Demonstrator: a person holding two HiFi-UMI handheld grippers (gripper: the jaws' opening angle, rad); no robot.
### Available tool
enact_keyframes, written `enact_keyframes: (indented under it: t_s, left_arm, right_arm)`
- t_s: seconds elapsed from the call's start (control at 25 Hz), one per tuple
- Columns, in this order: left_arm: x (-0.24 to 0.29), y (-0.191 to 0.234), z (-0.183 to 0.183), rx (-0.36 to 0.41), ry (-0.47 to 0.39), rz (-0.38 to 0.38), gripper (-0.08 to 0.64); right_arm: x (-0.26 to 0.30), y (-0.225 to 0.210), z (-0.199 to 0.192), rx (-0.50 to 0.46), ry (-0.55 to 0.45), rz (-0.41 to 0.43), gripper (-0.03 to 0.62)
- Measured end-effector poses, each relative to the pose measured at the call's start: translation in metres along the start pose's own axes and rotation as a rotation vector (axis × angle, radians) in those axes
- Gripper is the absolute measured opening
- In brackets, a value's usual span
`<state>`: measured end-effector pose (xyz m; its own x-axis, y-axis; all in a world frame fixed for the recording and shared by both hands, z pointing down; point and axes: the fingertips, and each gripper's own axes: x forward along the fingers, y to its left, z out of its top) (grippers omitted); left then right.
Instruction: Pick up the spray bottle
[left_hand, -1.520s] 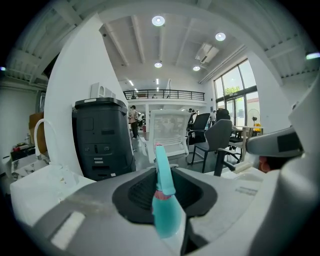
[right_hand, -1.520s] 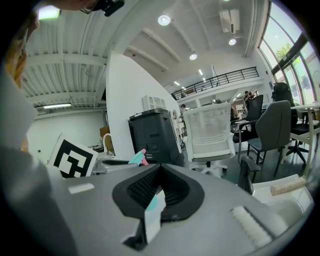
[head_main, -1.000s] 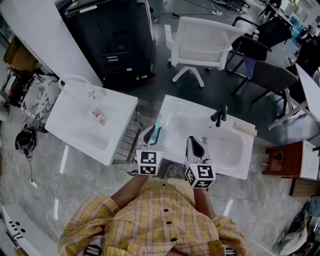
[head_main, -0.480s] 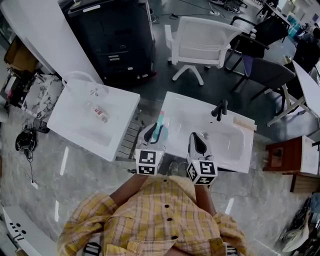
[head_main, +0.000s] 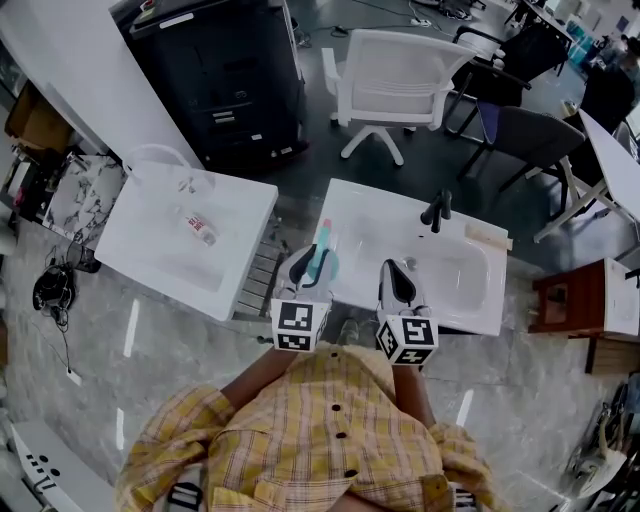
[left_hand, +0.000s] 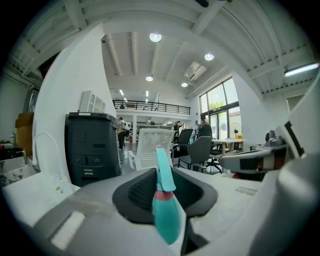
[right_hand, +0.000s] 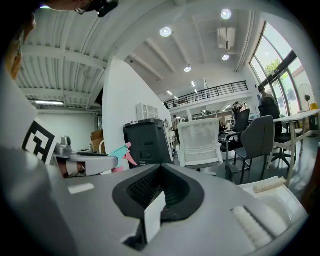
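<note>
In the head view, the left gripper (head_main: 308, 268) is clenched on the spray bottle (head_main: 323, 256), which is teal with a pink collar. It is held over the left edge of the sink (head_main: 365, 215). The right gripper (head_main: 398, 283) hovers just beside it over the sink's near edge, with its jaws pressed together on nothing. A faucet (head_main: 437, 211) stands at the sink's far edge, and a pale strip (head_main: 487, 237) lies near the far right corner. A second basin (head_main: 245, 215) sits apart to the left with a small bottle (head_main: 197, 228) lying in it. Beyond stand a black cabinet (head_main: 225, 75), a white chair (head_main: 400, 70) and a dark chair (head_main: 525, 140). The person's plaid shirt (head_main: 320, 440) fills the bottom edge.

In the left gripper view, the spray bottle stands upright between the jaws, which grasp its body from both sides. Its head rises toward the white chair. The right gripper shows at the right edge.

In the right gripper view, the jaws are closed together with nothing between them. The left gripper and the spray bottle's trigger head show at the left. The cabinet and chairs lie ahead.
</note>
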<state>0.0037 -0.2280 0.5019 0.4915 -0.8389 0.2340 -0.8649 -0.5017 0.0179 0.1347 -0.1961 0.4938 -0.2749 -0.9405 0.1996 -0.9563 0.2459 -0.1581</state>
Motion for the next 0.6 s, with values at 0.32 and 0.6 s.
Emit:
enact_keyframes:
  t_s: [0.32, 0.6]
  left_arm:
    - [0.0016, -0.0065, -0.0057, 0.003, 0.008, -0.015, 0.091]
    - [0.0082, -0.0052, -0.0083, 0.007, 0.015, -0.023, 0.091]
  right_arm:
    - [-0.0018, -0.0058, -0.0011, 0.003, 0.003, -0.012, -0.002]
    - [0.0043, -0.0087, -0.0011, 0.003, 0.007, -0.014, -0.002]
